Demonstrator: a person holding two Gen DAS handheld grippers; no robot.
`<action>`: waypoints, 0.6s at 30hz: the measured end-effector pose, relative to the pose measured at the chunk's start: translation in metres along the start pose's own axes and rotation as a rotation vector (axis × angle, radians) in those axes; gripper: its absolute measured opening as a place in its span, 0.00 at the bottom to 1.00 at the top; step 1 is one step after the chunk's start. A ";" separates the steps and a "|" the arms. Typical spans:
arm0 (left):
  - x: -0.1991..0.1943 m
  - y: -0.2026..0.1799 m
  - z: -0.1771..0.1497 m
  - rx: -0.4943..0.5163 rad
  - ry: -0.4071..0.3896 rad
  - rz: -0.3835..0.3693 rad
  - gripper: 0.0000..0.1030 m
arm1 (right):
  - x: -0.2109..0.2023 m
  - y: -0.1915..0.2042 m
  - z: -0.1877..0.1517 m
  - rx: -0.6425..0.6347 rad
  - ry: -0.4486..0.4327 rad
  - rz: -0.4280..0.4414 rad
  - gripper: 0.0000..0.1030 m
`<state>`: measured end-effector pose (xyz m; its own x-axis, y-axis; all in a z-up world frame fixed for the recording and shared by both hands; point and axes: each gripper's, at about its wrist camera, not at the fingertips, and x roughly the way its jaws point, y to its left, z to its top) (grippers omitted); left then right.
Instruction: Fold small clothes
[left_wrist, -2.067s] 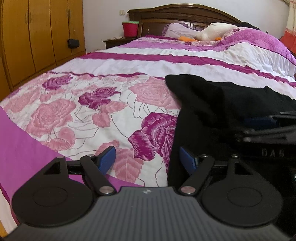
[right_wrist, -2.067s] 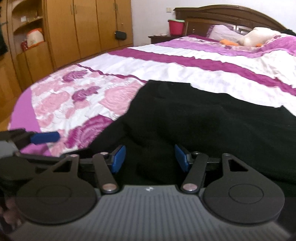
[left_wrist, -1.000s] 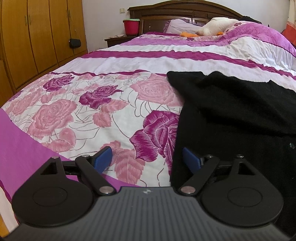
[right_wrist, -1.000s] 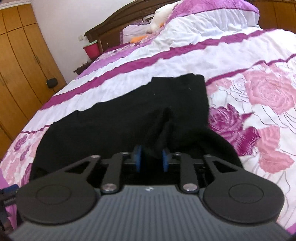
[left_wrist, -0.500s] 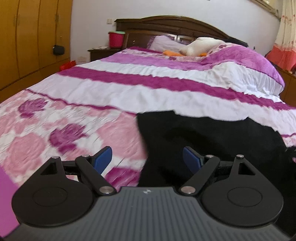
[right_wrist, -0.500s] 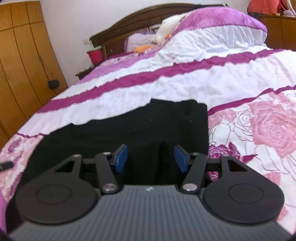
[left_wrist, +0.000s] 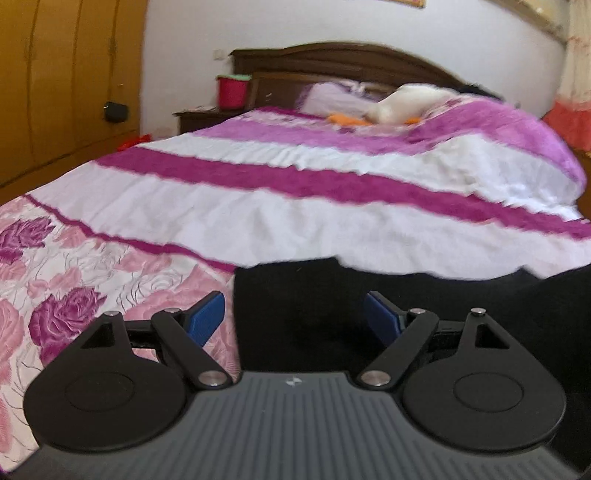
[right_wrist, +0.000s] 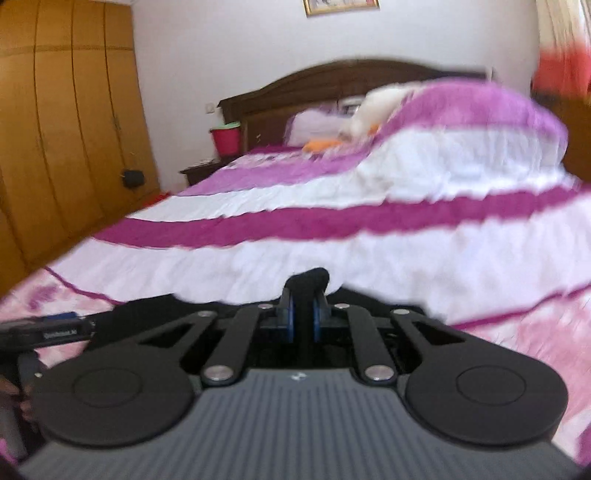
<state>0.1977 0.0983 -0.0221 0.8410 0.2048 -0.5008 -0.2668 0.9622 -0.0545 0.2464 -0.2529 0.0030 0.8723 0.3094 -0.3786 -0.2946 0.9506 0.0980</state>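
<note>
Black cloth (left_wrist: 314, 314) lies spread on the bed (left_wrist: 295, 218), on the near part of the quilt where the white band meets the rose print. In the left wrist view the left gripper (left_wrist: 294, 315) sits low over the cloth's left edge with its jaws spread wide; the left blue pad (left_wrist: 205, 317) is over the pink roses and the right pad over the black fabric, and nothing is held between them. In the right wrist view the right gripper (right_wrist: 304, 315) has its jaws pressed together on a fold of the cloth (right_wrist: 308, 280), which sticks up as a small rounded bump just past the pads. More of the cloth shows dark to either side below that pinch. The left gripper (right_wrist: 61, 325) shows at the left edge of that view, beside the cloth. At the head of the bed lie a pillow (left_wrist: 332, 98) and a white plush toy (left_wrist: 410, 101). A red bucket (left_wrist: 232, 88) stands on the nightstand (left_wrist: 199, 118), with a wardrobe (left_wrist: 66, 85) along the left wall.
</note>
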 end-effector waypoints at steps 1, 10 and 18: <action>0.010 -0.002 -0.004 0.009 0.020 0.019 0.83 | 0.007 -0.001 -0.005 -0.012 0.016 -0.026 0.12; 0.040 0.010 -0.026 -0.022 0.044 0.090 0.85 | 0.064 -0.035 -0.061 0.096 0.170 -0.077 0.14; 0.045 0.016 -0.028 -0.040 0.052 0.096 0.85 | 0.062 -0.051 -0.064 0.213 0.153 -0.027 0.18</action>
<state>0.2180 0.1177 -0.0697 0.7854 0.2852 -0.5494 -0.3646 0.9304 -0.0382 0.2906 -0.2839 -0.0839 0.8049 0.2920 -0.5166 -0.1695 0.9474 0.2715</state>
